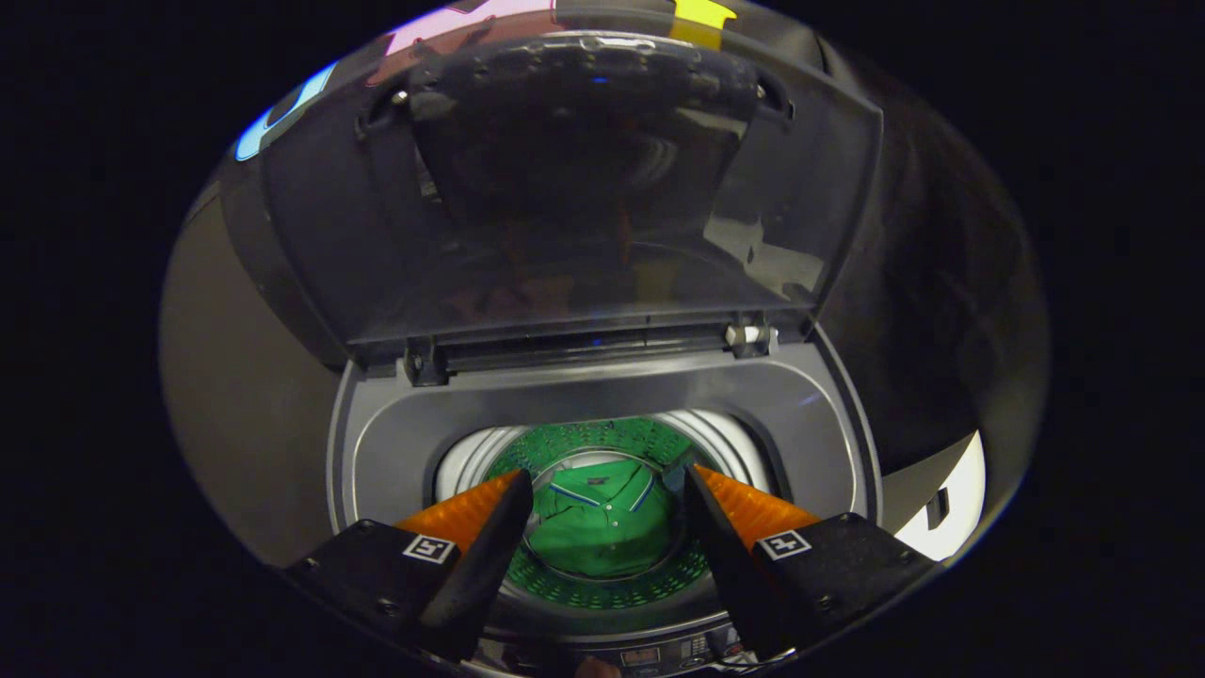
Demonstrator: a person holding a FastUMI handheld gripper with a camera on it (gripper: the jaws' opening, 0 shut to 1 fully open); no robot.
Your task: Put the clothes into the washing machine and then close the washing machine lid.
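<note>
A: Contents of the grey top-loading washing machine (602, 395)?
B: One green collared shirt (602, 527) is seen lying in the drum; the dark translucent lid (584, 188) is raised.
A: Gripper (607, 490)?
B: Fingers are spread wide above the opening, nothing held.

Dim, fisheye-bent view; glare streaks the raised lid (602, 188), while the drum (602, 574) glows bright.

Open claw (602, 490) above washing machine (395, 443), green shirt (602, 527) in the drum, lid (584, 188) upright beyond.
</note>
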